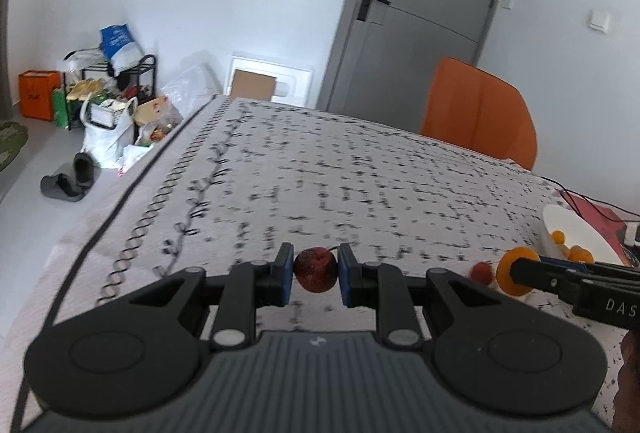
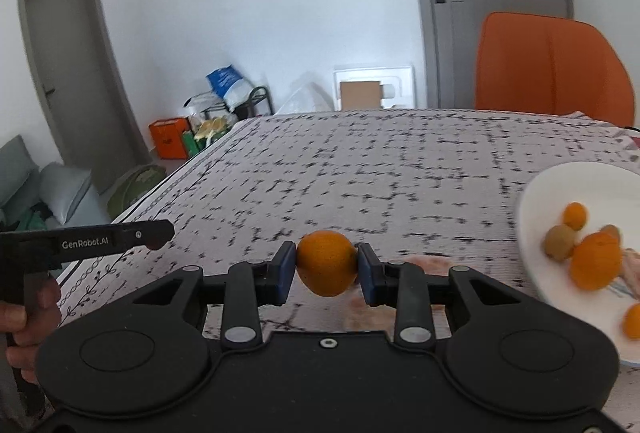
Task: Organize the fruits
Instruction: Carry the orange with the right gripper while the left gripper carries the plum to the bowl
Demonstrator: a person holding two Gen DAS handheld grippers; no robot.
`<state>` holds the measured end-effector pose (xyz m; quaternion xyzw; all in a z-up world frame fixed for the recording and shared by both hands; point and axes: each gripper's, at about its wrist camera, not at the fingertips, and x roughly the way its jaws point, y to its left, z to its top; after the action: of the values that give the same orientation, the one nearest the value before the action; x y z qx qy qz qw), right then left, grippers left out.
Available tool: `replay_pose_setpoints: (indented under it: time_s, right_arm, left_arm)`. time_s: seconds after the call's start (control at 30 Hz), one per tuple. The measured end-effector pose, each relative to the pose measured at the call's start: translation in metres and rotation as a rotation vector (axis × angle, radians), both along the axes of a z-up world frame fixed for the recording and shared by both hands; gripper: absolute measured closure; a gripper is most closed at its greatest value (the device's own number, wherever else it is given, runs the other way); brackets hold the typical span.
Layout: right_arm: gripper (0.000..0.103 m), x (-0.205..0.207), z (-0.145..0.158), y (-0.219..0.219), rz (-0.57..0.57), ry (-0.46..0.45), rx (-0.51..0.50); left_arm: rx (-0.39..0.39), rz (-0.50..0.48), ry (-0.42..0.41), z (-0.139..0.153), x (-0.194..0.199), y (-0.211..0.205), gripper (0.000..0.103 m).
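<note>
My left gripper (image 1: 315, 269) is shut on a small dark red fruit (image 1: 316, 273), held just above the patterned tablecloth (image 1: 320, 173). My right gripper (image 2: 327, 265) is shut on an orange (image 2: 326, 261), its blue pads pressing on both sides. In the left wrist view the right gripper (image 1: 516, 271) and its orange (image 1: 505, 269) are at the right, with a small red fruit (image 1: 481, 273) lying on the cloth beside them. A white bowl (image 2: 532, 193) at the right holds several oranges and kiwis. The left gripper's finger (image 2: 156, 231) shows at the left of the right wrist view.
An orange chair (image 2: 552, 65) stands at the table's far side by a grey door (image 1: 420, 13). A red flat thing with a black cable (image 1: 600, 217) lies behind the bowl (image 1: 568, 229). Bags, boxes and slippers (image 1: 68, 181) clutter the floor to the left.
</note>
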<state>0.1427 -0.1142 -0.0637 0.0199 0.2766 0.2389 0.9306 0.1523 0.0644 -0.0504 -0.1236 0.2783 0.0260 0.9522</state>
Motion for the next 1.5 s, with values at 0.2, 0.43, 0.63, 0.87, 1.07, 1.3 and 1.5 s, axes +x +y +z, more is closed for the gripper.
replay_pose_setpoints:
  time_s: [0.2,0.43,0.63,0.87,1.07,1.3,1.5]
  right_arm:
    - [0.072,0.001,0.001,-0.029,-0.068,-0.011,0.017]
    - [0.072,0.0,0.002,-0.052,-0.126,-0.028,0.031]
    - [0.072,0.0,0.002,-0.062,-0.146,-0.036,0.036]
    - [0.072,-0.002,0.002,-0.076,-0.172,-0.044,0.054]
    - [0.072,-0.003,0.002,-0.096,-0.203,-0.048,0.068]
    - [0.072,-0.004,0.001,-0.122,-0.243,-0.047,0.083]
    - [0.071,-0.004,-0.001,-0.141,-0.271,-0.047,0.094]
  left_arm:
    - [0.019,-0.063,-0.017,0.009,0.008,-0.026,0.082]
    - [0.029,-0.123,-0.037,0.016,0.014,-0.051,0.082]
    - [0.03,-0.151,-0.049,0.019,0.017,-0.063,0.082]
    - [0.047,-0.168,-0.041,0.021,0.025,-0.075,0.082]
    - [0.054,-0.194,-0.046,0.023,0.03,-0.093,0.082]
    - [0.063,-0.232,-0.044,0.023,0.038,-0.118,0.082]
    - [0.076,-0.262,-0.042,0.022,0.045,-0.138,0.082]
